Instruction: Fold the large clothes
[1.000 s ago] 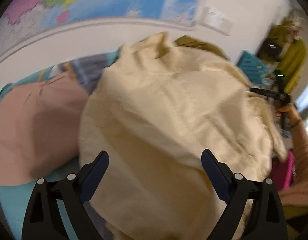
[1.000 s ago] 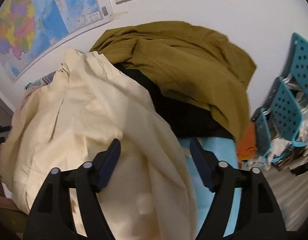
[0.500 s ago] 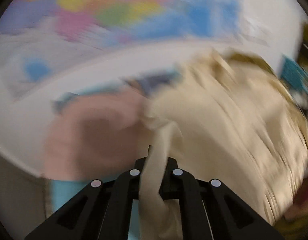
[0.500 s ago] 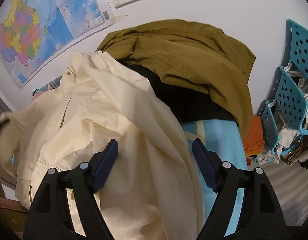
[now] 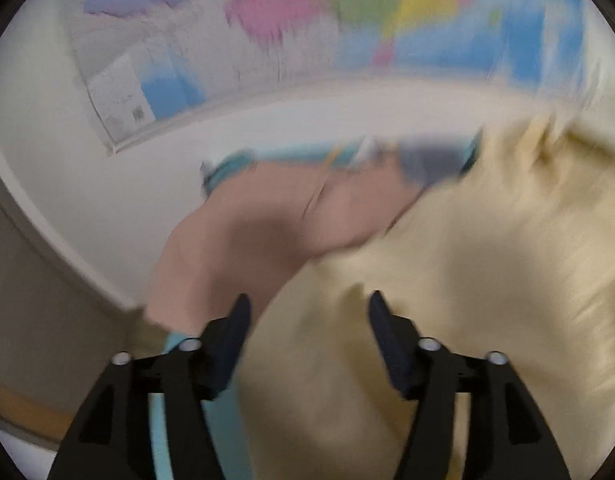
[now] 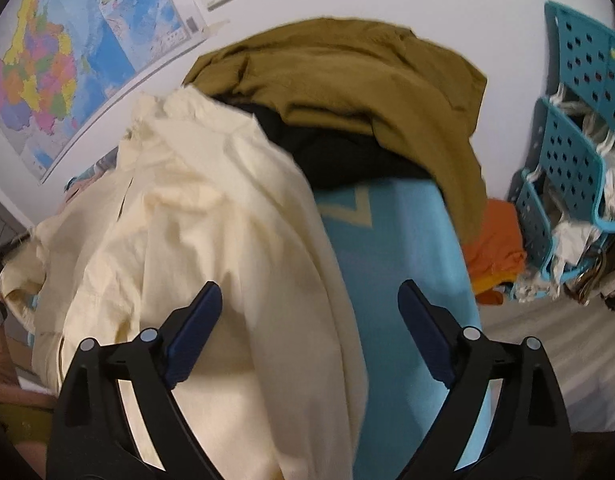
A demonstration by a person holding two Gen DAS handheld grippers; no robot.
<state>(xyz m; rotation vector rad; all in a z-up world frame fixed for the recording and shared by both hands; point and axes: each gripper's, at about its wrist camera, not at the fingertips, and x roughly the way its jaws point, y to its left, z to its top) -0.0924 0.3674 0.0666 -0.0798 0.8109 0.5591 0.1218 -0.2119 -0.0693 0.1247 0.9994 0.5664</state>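
The cream garment [image 6: 195,216] is lying rumpled (blurred in the left view) beneath both hand-held grippers, left [image 5: 307,312] and right [image 6: 309,300], their jaws just opening and gripping nothing. Only the right view is showing an olive garment [image 6: 347,76]; only the left, a pink one [image 5: 267,232].

Soft, even indoor light fills both views, with no glare and only faint shadows in the folds of the cream garment [image 6: 211,240]. The left wrist view is heavily smeared by motion: the wall map [image 5: 347,20] and the pink cloth [image 5: 267,232] are streaked, and only the left claw [image 5: 307,308] stays crisp. The right wrist view is mostly sharp, slightly soft on the olive garment [image 6: 367,80]. Fisheye distortion bends the wall lines, and black vignetting rings the corners.
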